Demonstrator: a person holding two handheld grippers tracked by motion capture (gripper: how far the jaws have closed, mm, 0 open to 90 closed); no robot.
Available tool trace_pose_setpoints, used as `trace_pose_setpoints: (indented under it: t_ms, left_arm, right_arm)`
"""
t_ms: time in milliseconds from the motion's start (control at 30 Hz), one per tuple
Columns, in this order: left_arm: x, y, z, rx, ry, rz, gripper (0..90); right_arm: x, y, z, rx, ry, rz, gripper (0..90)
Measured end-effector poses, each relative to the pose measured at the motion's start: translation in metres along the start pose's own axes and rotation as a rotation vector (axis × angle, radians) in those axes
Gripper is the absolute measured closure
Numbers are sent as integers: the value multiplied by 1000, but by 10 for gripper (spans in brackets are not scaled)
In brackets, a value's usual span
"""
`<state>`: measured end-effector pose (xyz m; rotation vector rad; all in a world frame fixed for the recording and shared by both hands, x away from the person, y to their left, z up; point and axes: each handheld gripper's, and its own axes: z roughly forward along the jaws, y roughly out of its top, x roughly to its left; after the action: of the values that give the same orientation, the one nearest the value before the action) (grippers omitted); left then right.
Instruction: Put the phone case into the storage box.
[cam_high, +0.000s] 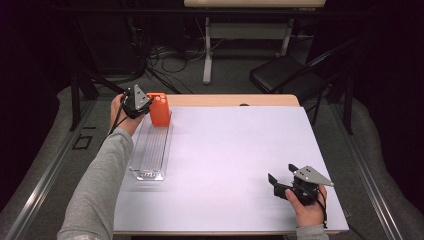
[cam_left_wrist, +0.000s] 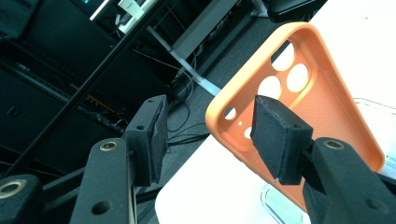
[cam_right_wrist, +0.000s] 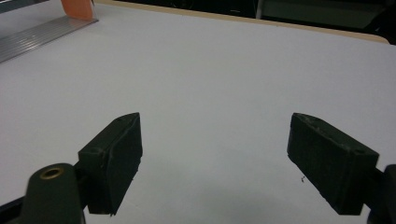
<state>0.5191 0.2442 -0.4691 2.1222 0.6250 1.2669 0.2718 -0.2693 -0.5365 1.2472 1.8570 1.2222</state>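
orange phone case (cam_left_wrist: 322, 107) behind one left finger, ungripped

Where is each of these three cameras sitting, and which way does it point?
High view: above the person's side, facing forward and down on the table; forearms, both hands show.
Left gripper view: rides the left gripper, facing the orange phone case; two jaws.
Right gripper view: rides the right gripper, facing across the table; two jaws.
Shared: case and clear rack.
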Motion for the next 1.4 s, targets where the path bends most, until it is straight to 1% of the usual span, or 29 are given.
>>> trace_pose_setpoints:
  t_ms: [133,300,367,433,567,633,700,767,833,900,1133,1267,1333,1400]
  left_arm:
    - [0,0,-1,9,-13,5,473]
    - [1,1,-4,3,-17,-5,474]
    - [1,2,-6,0,-18,3,473]
    - [3,2,-8,-6,-26,-16,475]
    - [7,2,-12,-17,-23,-39,480]
    - [9,2,-14,-24,-28,-52,492]
    - [10,2,-16,-29,-38,-72,492]
    - [10,3,-18,-22,-42,-105,493]
    - [11,4,-20,-19,-38,-117,493]
    - [12,4,-21,-23,-40,-138,493]
    - [15,5,-23,-31,-49,-199,450]
    - [19,4,-25,-52,-79,-255,417]
    - [21,3,-26,-57,-99,-296,402]
    - [23,3,-27,-64,-114,-347,383]
  right_arm:
    - [0,0,1,1,-1,1,177]
    - [0,0,2,2,-1,2,179]
    - [0,0,2,3,-2,-1,179]
    - [0,1,2,2,-2,-2,179]
    - [0,1,3,3,1,-2,180]
    - [0,1,3,3,4,-4,180]
    - [0,1,3,3,5,-3,180]
    - [0,1,4,2,4,-4,179]
    - [-1,1,4,2,3,-2,179]
    - [-1,1,3,4,3,-2,180]
    - [0,1,4,2,3,-4,180]
    - [-1,1,4,1,2,-3,180]
    - [-1,0,4,2,2,-2,180]
    - [-1,0,4,2,2,-1,180]
